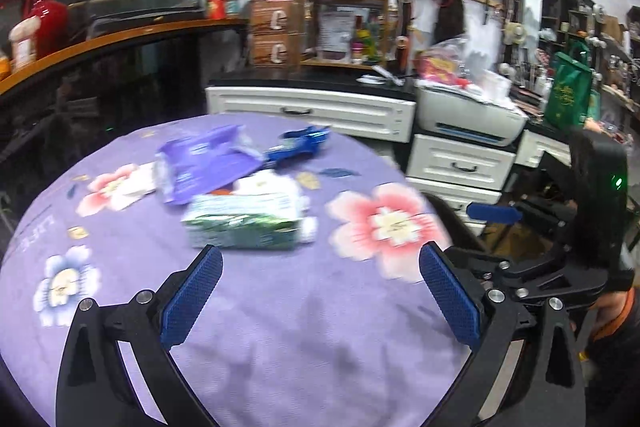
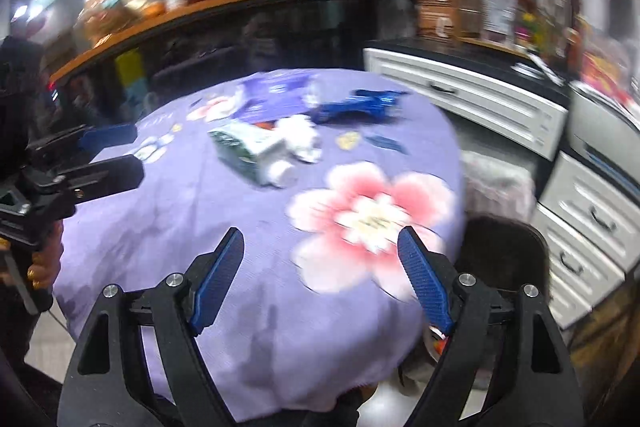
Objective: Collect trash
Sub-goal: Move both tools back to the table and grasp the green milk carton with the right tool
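Seemingly three wrappers lie heaped: green-white pack point(image 1: 244, 223), purple pouch point(image 1: 208, 163), blue wrapper point(image 1: 300, 145).

The near half of the table point(image 1: 280, 327) is bare cloth, so a gripper can pass there freely. At the far half, litter lies close together: a green pack point(image 1: 244, 223), a purple bag point(image 1: 208, 163) just behind it, touching, and a blue wrapper point(image 1: 300, 145) to the right. Between wrapper and pack is only a narrow gap. Behind the table a dark counter point(image 1: 120, 67) and white drawers point(image 1: 312, 111) close the way. A dark chair back point(image 2: 504, 255) stands at the right edge.
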The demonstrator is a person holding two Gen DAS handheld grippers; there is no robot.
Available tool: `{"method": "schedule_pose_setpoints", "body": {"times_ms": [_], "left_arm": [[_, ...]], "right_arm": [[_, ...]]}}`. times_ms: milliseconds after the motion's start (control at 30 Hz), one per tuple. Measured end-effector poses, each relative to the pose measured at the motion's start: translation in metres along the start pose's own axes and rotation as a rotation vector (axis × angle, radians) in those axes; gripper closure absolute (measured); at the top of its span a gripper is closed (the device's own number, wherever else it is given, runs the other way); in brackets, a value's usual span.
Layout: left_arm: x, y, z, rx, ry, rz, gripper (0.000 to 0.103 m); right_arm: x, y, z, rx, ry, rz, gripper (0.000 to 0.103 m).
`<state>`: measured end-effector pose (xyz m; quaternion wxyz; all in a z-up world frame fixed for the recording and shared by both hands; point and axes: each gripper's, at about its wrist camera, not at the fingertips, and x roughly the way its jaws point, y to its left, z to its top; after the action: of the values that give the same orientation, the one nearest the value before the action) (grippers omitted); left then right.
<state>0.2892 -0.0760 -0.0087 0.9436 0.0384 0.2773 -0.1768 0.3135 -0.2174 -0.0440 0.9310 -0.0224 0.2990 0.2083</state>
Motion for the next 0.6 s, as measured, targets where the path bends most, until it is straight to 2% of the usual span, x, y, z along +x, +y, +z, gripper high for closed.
{"method": "schedule_pose_setpoints", "body": {"times_ms": [167, 300, 433, 600], "left_arm": [[-0.009, 0.045, -0.009, -0.032, 0.005, 0.059, 0.005], [-0.015, 0.076, -0.015, -0.039, 0.009, 0.108, 0.006], [-0.014, 0.107, -0.02, -0.07, 0.04, 0.128, 0.006], [-0.01, 0.127, -0.024, -0.086, 0.07, 0.144, 0.005]], "right_arm": [[0.035, 0.03, 0.026, -0.074, 0.052, 0.046, 0.024], [0.065, 0.042, 0.049, -0.104, 0.095, 0.046, 0.024], [0.092, 0.056, 0.067, -0.185, 0.14, 0.032, 0.024], [0.124, 0.072, 0.088, -0.304, 0.198, 0.043, 0.024]]}}
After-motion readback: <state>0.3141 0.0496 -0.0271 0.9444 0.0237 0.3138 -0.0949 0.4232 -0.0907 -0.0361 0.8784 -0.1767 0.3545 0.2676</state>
